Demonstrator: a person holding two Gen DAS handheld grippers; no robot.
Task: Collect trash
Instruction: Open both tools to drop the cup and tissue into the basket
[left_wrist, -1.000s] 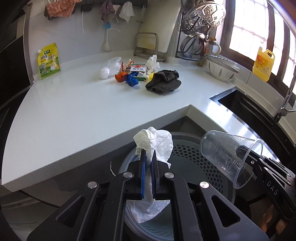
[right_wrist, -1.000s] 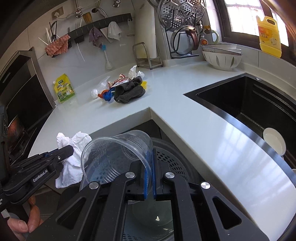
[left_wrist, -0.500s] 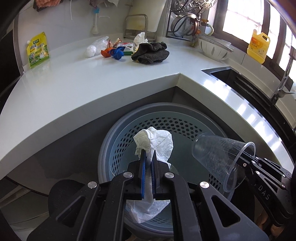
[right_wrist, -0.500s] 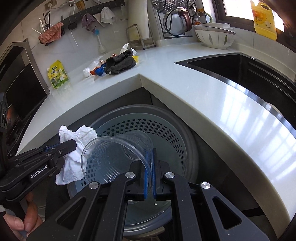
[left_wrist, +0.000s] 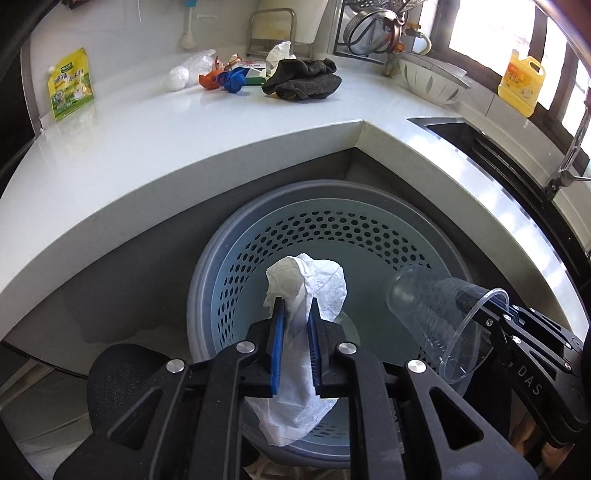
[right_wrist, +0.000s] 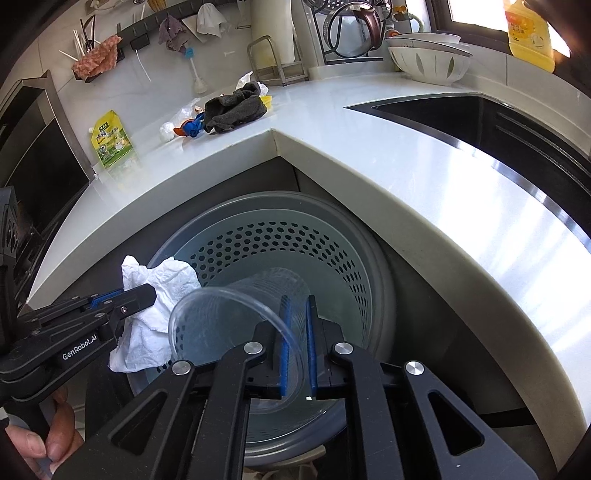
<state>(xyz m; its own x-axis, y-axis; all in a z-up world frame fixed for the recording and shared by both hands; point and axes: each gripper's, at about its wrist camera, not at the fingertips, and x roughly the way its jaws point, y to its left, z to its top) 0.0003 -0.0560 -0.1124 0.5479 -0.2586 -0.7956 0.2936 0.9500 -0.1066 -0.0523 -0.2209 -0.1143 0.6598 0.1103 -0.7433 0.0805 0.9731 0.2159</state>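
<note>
- Bin (left_wrist: 436, 236) as landmark: a round grey perforated basket standing on the floor in the inner corner of the white worktop (left_wrist: 155, 147).
- Left gripper (left_wrist: 294, 317) hangs over the near-left part of the bin, pointing steeply down into it. Its jaws have just been opening and now stand a little apart, with the crumpled white tissue (left_wrist: 314, 288) between the 2 blue pads; the paper looks loose there rather than squeezed.
- Tissue bulges above the jaws and trails below them, all of it over the bin's mouth.
- Right gripper (right_wrist: 297, 317) is over the near-right part of the bin, likewise angled steeply down. Its jaws have also just been opening: 1 blue pad is inside the clear plastic cup (right_wrist: 240, 314) and 1 outside, the cup wall between them with a visible gap.
- Cup lies on its side above the bin, mouth towards the gripper, base towards the bin's middle.
- Person's hand (right_wrist: 40, 439) grips the left gripper's handle, seen low at the left edge of the right wrist view.
- Well beyond the bin, a dark cloth (left_wrist: 303, 79) and small litter (left_wrist: 221, 75) lie on the worktop.
</note>
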